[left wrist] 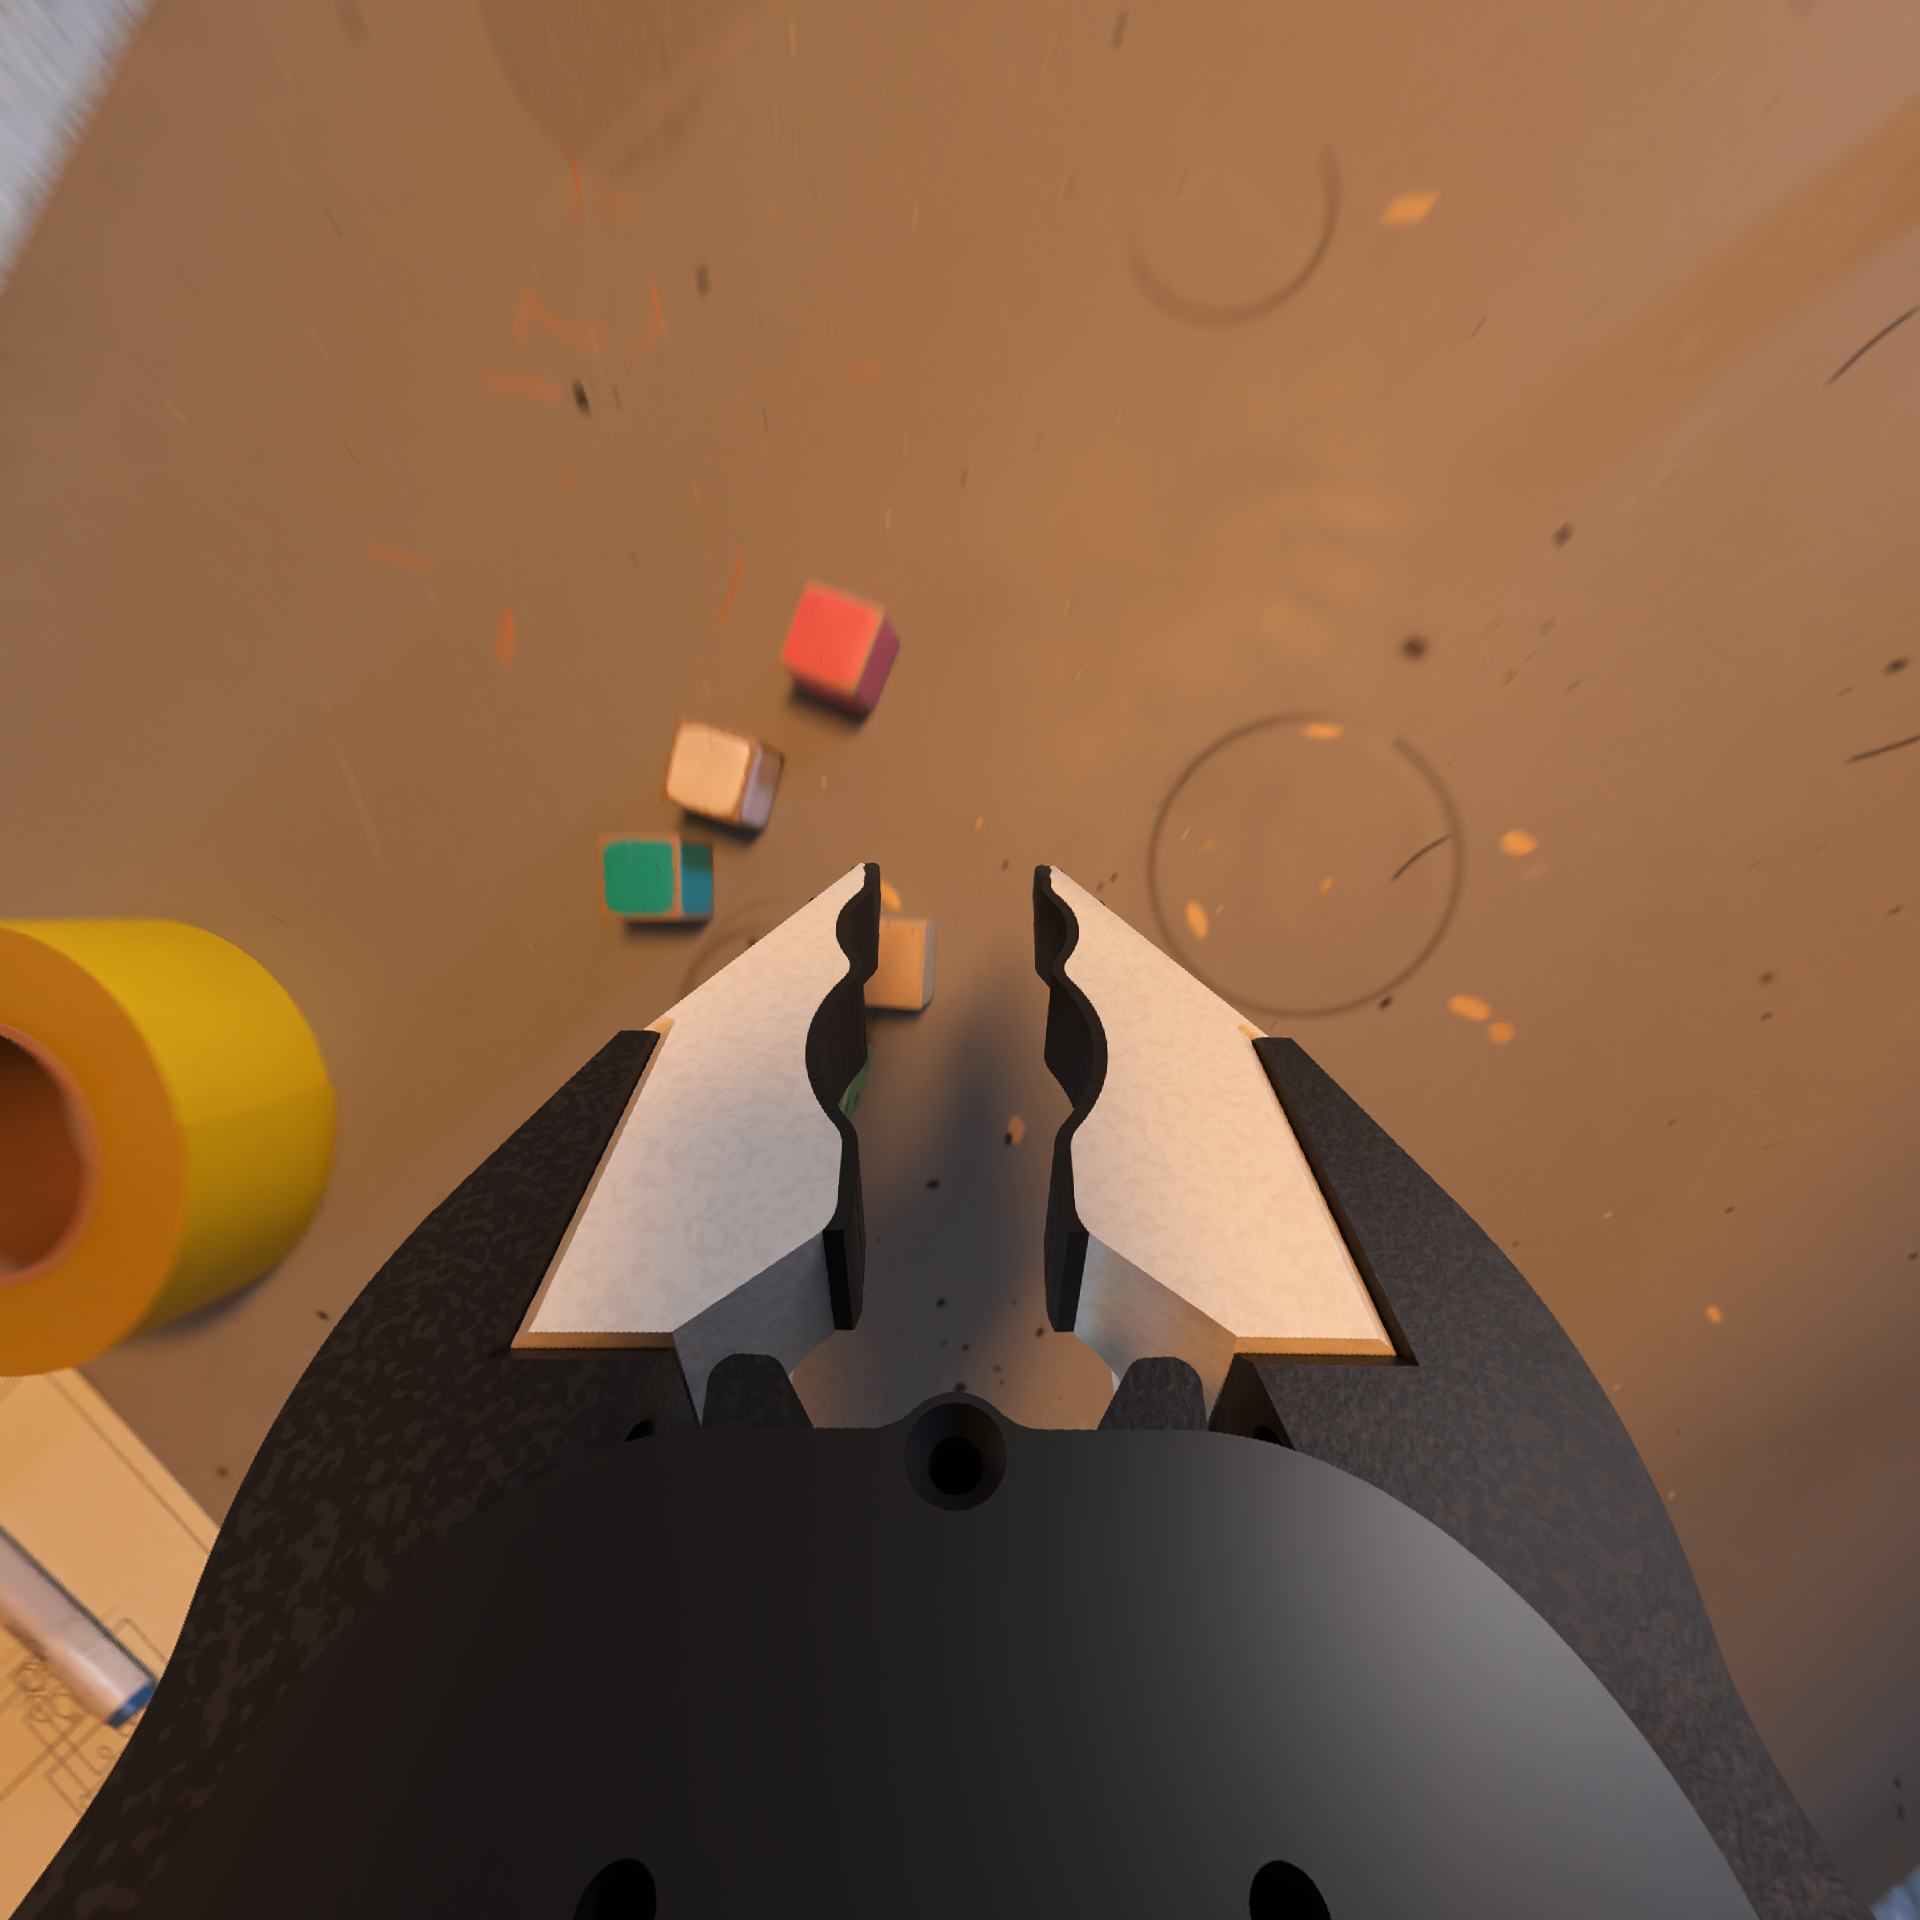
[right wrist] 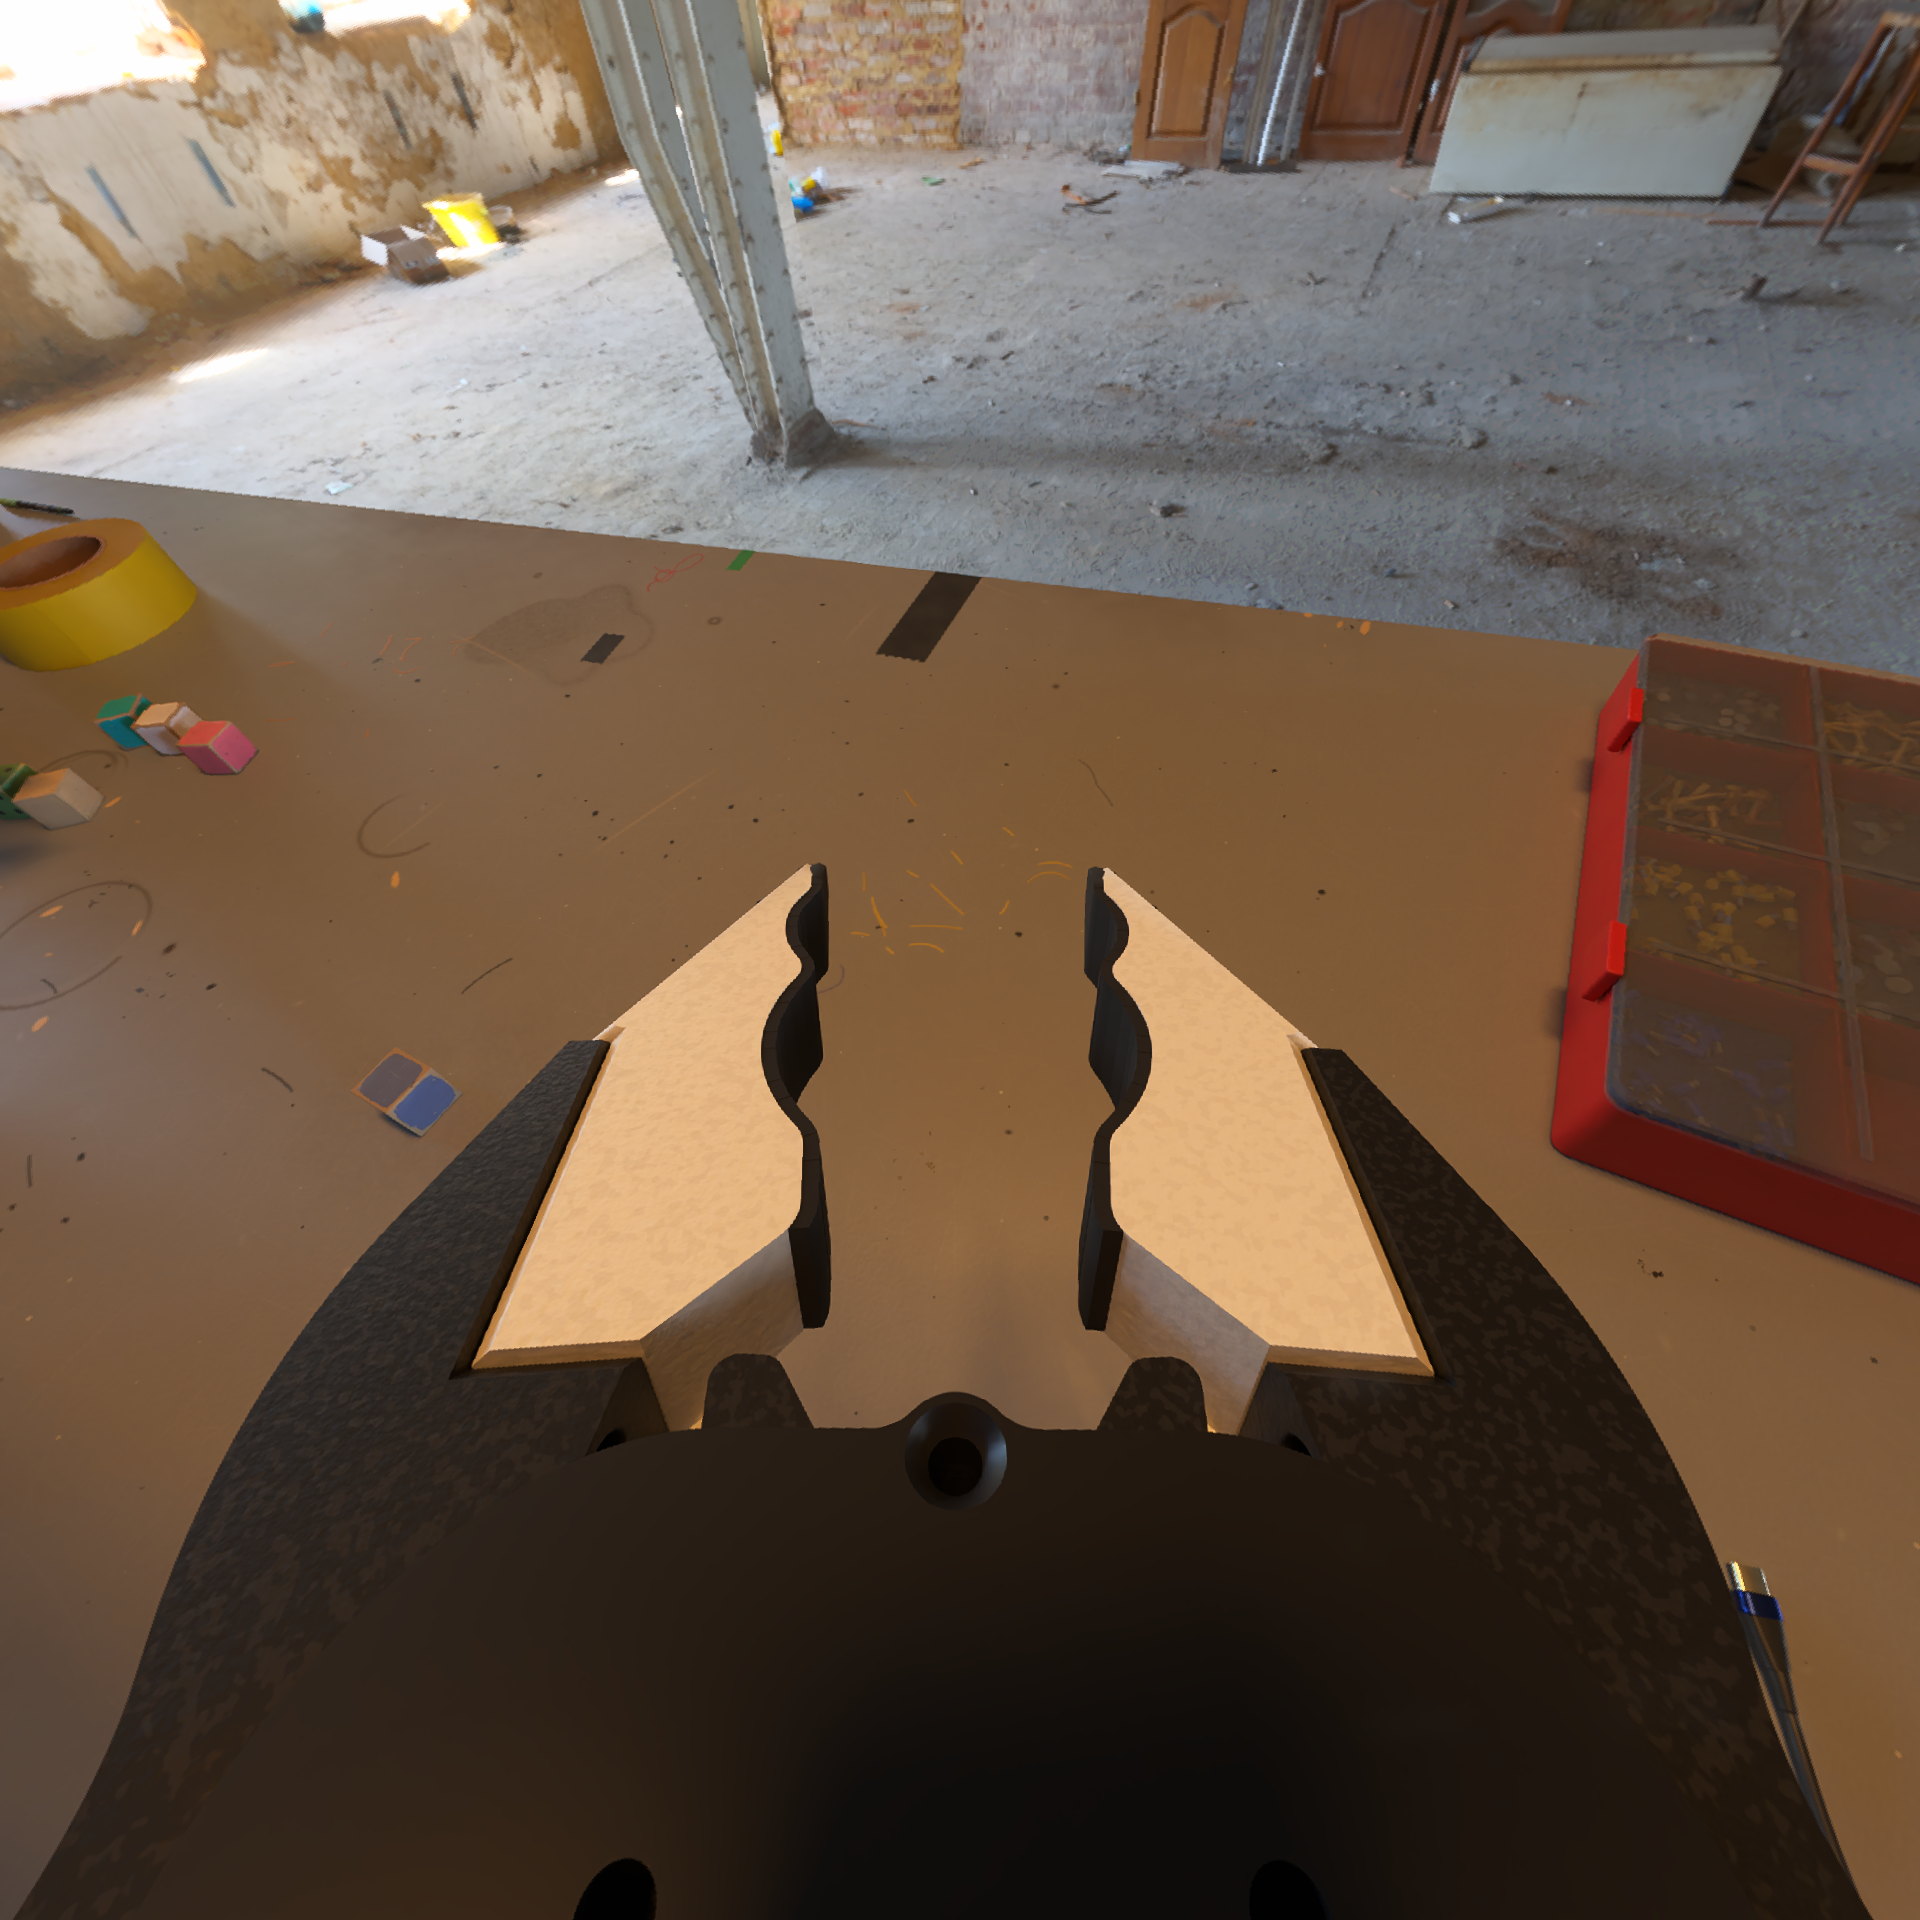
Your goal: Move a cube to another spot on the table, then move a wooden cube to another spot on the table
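In the left wrist view several small cubes lie on the brown table: a red cube (left wrist: 840, 646), a pale wooden cube (left wrist: 721, 775), a green and teal cube (left wrist: 657, 879), and a tan wooden cube (left wrist: 902, 962) partly hidden behind my left finger. A sliver of green shows beside that finger. My left gripper (left wrist: 956, 875) is open and empty above the table, looking down. The same cubes show far left in the right wrist view, the red one (right wrist: 216, 746) and a pale one (right wrist: 58, 796). My right gripper (right wrist: 956, 875) is open and empty over bare table.
A yellow tape roll (left wrist: 156, 1132) sits left of my left gripper, also in the right wrist view (right wrist: 88, 592). Paper with a pen (left wrist: 73, 1631) lies at lower left. A red compartment box (right wrist: 1756, 956) stands at right. A flat blue-grey swatch (right wrist: 407, 1091) lies near. The table's far edge (right wrist: 935, 571) runs ahead.
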